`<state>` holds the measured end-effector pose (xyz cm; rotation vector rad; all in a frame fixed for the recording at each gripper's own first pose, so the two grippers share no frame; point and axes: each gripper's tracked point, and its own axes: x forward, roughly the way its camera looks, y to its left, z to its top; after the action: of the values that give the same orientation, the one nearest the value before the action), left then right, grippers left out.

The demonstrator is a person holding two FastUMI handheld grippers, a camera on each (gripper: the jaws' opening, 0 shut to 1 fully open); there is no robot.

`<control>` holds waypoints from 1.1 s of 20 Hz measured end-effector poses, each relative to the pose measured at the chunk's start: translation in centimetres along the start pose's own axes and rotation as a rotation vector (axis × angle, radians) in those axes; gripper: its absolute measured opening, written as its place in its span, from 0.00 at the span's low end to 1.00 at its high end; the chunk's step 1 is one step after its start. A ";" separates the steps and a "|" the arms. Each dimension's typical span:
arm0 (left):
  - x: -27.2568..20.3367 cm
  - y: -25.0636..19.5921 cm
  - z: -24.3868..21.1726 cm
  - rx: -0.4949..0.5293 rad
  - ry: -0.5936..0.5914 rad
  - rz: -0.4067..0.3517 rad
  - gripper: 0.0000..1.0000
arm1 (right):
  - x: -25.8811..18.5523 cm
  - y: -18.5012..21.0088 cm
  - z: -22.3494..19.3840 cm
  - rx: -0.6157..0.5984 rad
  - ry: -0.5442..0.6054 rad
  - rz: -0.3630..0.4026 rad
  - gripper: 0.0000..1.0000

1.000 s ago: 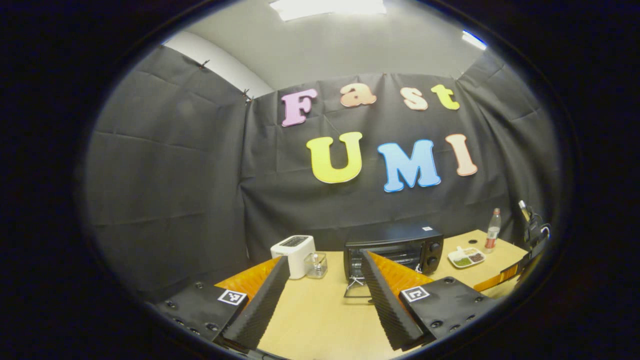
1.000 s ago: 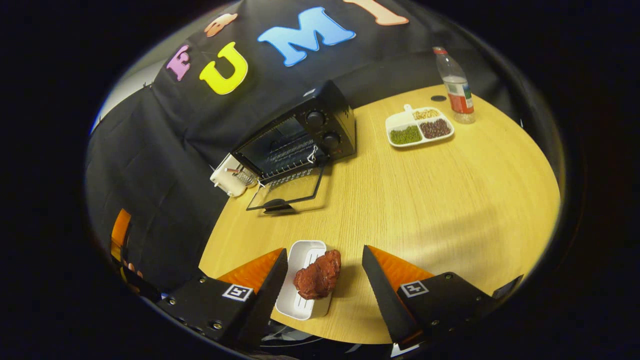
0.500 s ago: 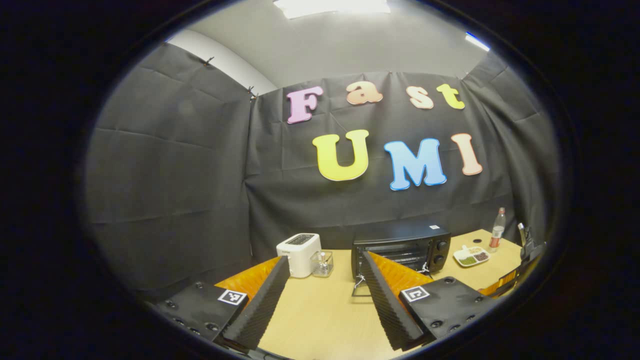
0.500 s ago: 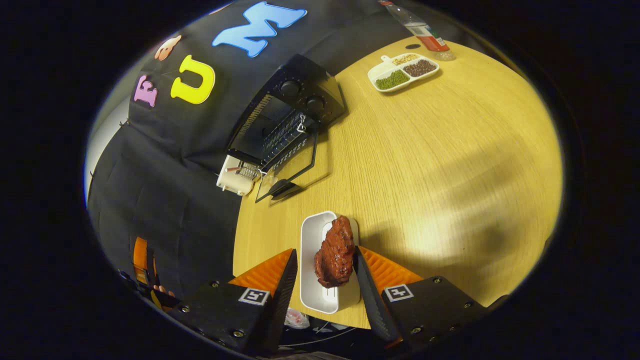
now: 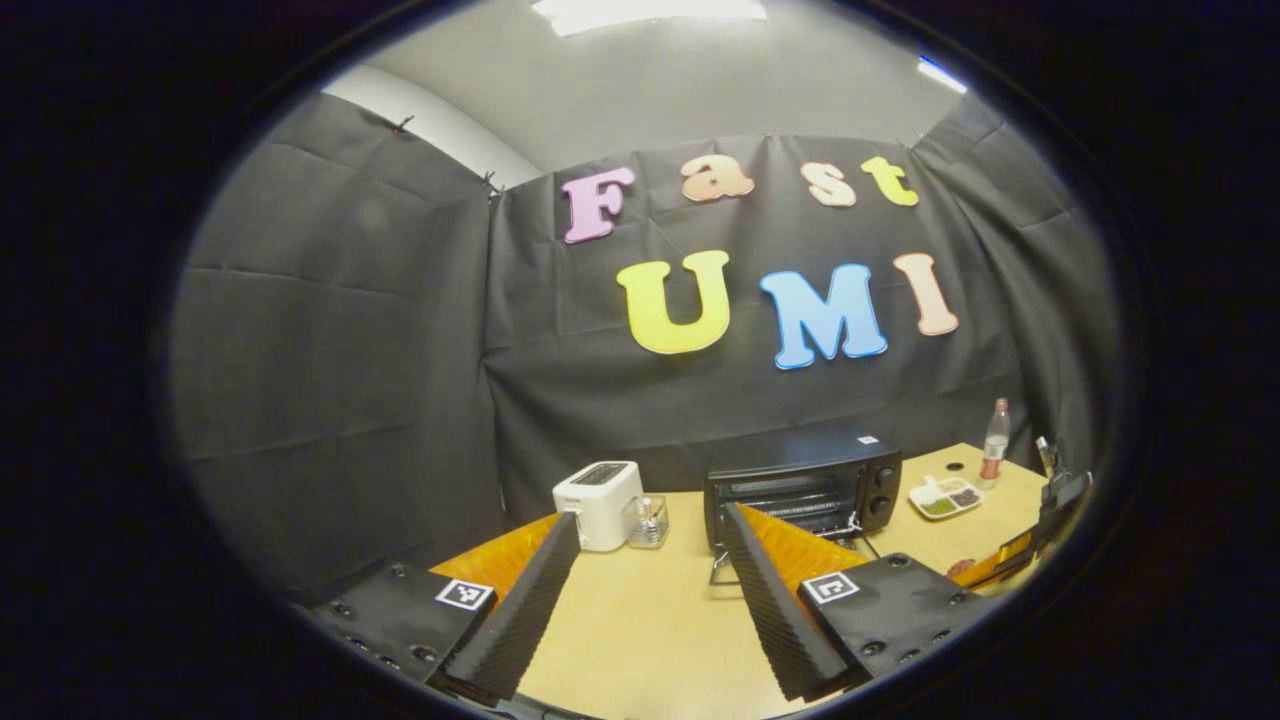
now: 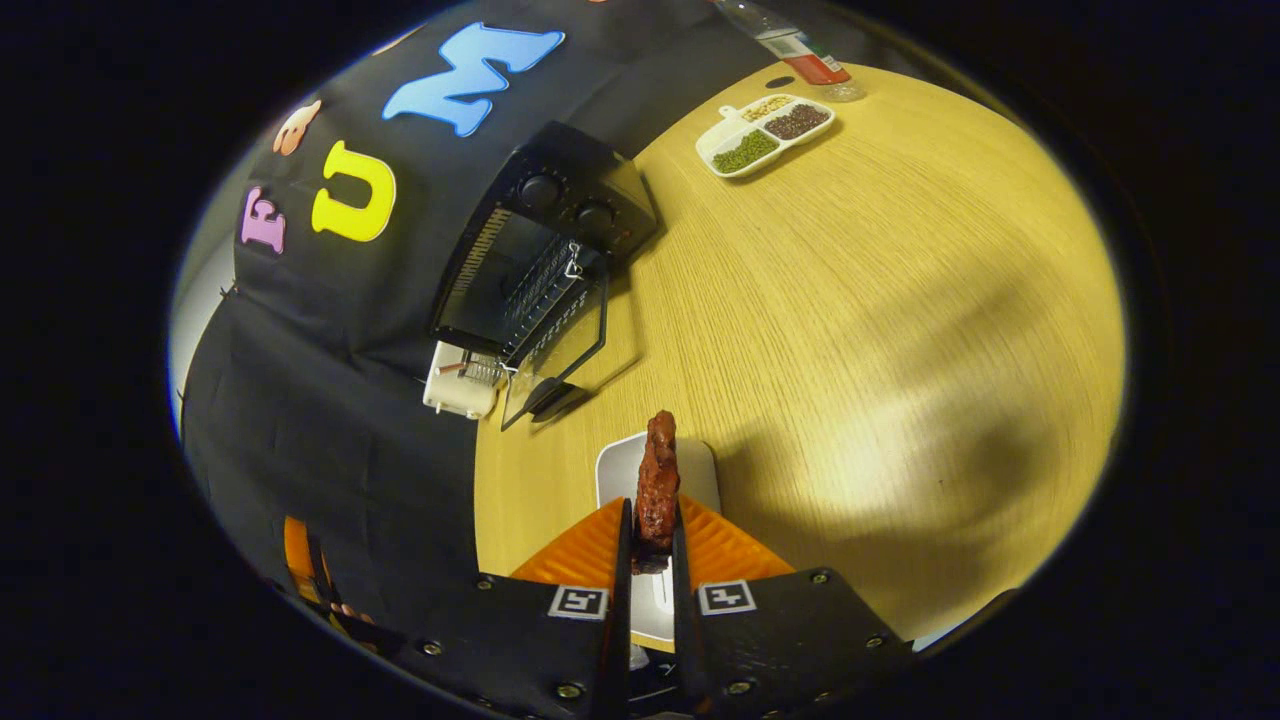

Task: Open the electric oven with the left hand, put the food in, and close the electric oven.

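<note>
Now your right gripper (image 6: pixel 652 535) pinches the meat (image 6: pixel 657 490) between both fingers, just above the white tray (image 6: pixel 700 470), near the oven's (image 6: pixel 545 250) dropped door. Your left gripper (image 5: pixel 650 590) hangs spread, well short of that oven.

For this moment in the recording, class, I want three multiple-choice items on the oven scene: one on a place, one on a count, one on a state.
1. Where does the white toaster stand?
A. beside the oven
B. on top of the oven
C. next to the bottle

2. How many compartments of the divided dish hold something?
A. one
B. three
C. five

3. What is the state of the oven door?
A. shut
B. removed
C. folded down open

Answers:
1 A, the toaster sits at the oven's side on the table.
2 B, green, dark and pale fillings show.
3 C, the glass door lies lowered in front of the oven.
</note>
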<state>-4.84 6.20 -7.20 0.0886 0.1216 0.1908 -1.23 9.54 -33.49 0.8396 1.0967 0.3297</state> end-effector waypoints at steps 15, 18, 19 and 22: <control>3.1 0.3 -1.2 -0.063 0.004 -0.043 1.00 | -0.4 10.7 5.3 -0.079 -0.151 0.115 0.10; 4.1 1.0 -2.0 -0.072 0.017 -0.049 1.00 | 1.3 12.5 6.7 -0.093 -0.180 0.118 0.10; 4.4 1.5 -2.2 -0.073 0.020 -0.048 1.00 | 2.0 13.3 7.2 -0.098 -0.191 0.123 0.10; 5.5 3.1 -2.4 -0.067 0.019 -0.032 1.00 | 4.3 15.2 7.9 -0.107 -0.203 0.133 0.10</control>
<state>-0.37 10.51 -9.85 0.0179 0.1353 0.1632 10.01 18.73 -23.50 0.8334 0.8296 0.4013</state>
